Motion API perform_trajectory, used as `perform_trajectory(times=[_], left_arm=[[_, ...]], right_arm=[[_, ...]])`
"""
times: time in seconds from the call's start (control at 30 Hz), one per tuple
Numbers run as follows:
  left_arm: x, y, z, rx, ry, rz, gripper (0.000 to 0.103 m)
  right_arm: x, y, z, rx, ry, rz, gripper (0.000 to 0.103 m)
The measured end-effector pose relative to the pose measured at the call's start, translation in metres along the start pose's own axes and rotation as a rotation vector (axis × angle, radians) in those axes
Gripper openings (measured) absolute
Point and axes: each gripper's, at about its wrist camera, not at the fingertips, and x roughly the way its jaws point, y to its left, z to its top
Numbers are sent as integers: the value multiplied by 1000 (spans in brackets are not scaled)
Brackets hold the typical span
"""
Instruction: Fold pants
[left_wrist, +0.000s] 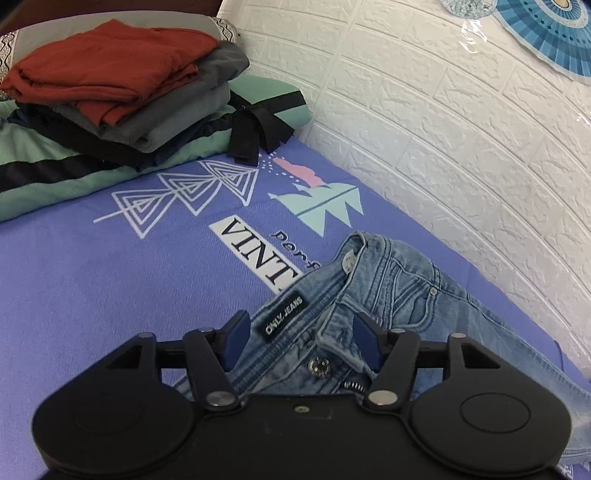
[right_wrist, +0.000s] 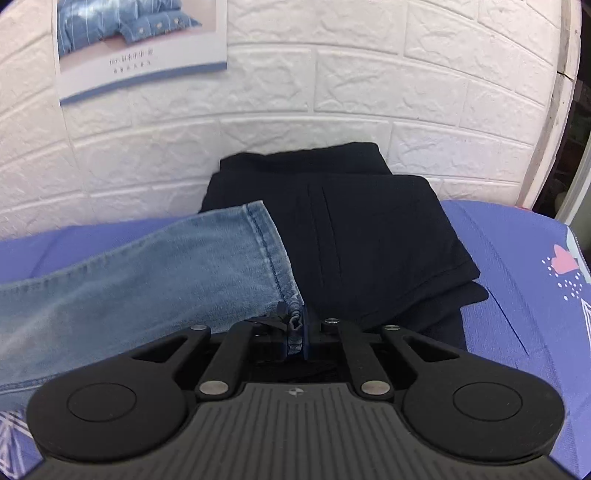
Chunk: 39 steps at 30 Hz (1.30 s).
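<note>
Jaws of the right gripper (right_wrist: 293, 332) clamp the light-blue denim jeans (right_wrist: 147, 273) at the hem for folding, while the left gripper (left_wrist: 301, 341) stands open above their waistband.

Both tools are matte black plastic: left tongs (left_wrist: 301, 341) and right tongs (right_wrist: 293, 334) have dark blue pads, silver rivets, round side discs; the right one's grip is ribbed grey.

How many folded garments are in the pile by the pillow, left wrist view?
4 that I can tell: rust-red one on top, grey under it, dark navy below, mint-green at the bottom. More may be hidden between layers.
</note>
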Motion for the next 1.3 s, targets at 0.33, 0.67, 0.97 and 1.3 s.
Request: perform_trajectory(times=[0.33,0.67,0.97,1.3], left_arm=[[-5,-10,-6,69,28,-78,103],[1,-39,4,235,62,-168,103],[18,-73,33,398,41,-284,103],[81,-125,56,507,150,-545,103]], right_arm=[[-45,32,3,-52,-131,33,48],[-8,44,-6,-103,18,40,63],[-44,53,27,-141,-82,282,96],[-16,134,40,-378,-26,538,103]])
